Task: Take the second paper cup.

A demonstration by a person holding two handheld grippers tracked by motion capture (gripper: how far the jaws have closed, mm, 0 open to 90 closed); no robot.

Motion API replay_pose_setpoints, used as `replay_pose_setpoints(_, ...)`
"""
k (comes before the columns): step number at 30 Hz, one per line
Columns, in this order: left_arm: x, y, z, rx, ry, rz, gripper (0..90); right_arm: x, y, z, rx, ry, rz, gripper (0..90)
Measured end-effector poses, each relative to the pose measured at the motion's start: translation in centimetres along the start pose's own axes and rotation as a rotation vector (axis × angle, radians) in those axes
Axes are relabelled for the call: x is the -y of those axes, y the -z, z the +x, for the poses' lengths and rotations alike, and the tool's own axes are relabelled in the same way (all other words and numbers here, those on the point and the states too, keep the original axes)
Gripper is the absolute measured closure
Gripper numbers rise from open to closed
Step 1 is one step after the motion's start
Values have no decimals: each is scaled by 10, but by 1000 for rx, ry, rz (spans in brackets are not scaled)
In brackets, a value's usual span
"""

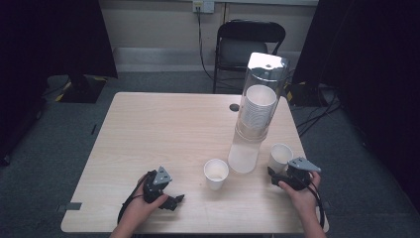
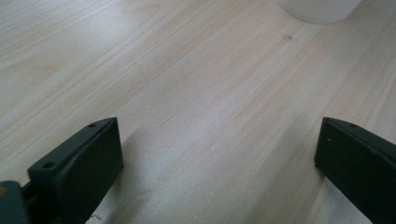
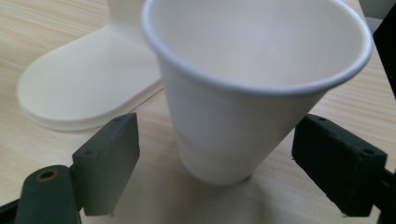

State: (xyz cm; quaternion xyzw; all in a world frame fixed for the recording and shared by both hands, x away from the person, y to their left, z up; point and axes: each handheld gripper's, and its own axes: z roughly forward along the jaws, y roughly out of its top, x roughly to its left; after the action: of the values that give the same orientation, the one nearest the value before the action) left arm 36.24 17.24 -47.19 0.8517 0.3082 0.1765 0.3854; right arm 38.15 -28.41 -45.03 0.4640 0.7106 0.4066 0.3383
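Right-hand paper cup (image 3: 243, 93) stands upright on the worktop (image 1: 148, 129), between the right gripper (image 3: 215, 163)'s jaws, and there is daylight on both sides: the pads are spread and press on nothing, so by the look of it the cup is simply standing there on its own base. In the high view that cup (image 1: 280, 156) sits at about four o'clock on the worktop, just beside the foot of the cup dispenser (image 1: 257, 109), a tall clear tube with a stack of white cups inside. Handy spot: cups come out at the bottom and get lined up on either side.

The second paper cup (image 1: 216, 173) stands at the dispenser's other flank, around six o'clock, apart from both hands. The left gripper (image 1: 171, 202) lies low at seven o'clock, jaws wide apart, nothing between them.

The right gripper view gives what the overhead cannot: the gap between pad and cup wall, and the dispenser's pale rounded base (image 3: 84, 88) behind. The left gripper view shows bare wood grain between its jaws, with a white cup bottom (image 2: 320, 9) just peeking in at the top edge. The high view alone lays out the row.
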Motion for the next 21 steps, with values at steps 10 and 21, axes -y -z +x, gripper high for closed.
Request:
replay_pose_setpoints(10, 0, 0, 0, 0, 0, 0, 0, 13, 21, 5, -94, -17, 23, 135)
replay_pose_setpoints(21, 0, 0, 0, 0, 0, 0, 0, 27, 41, 9, -160, -6, 60, 136)
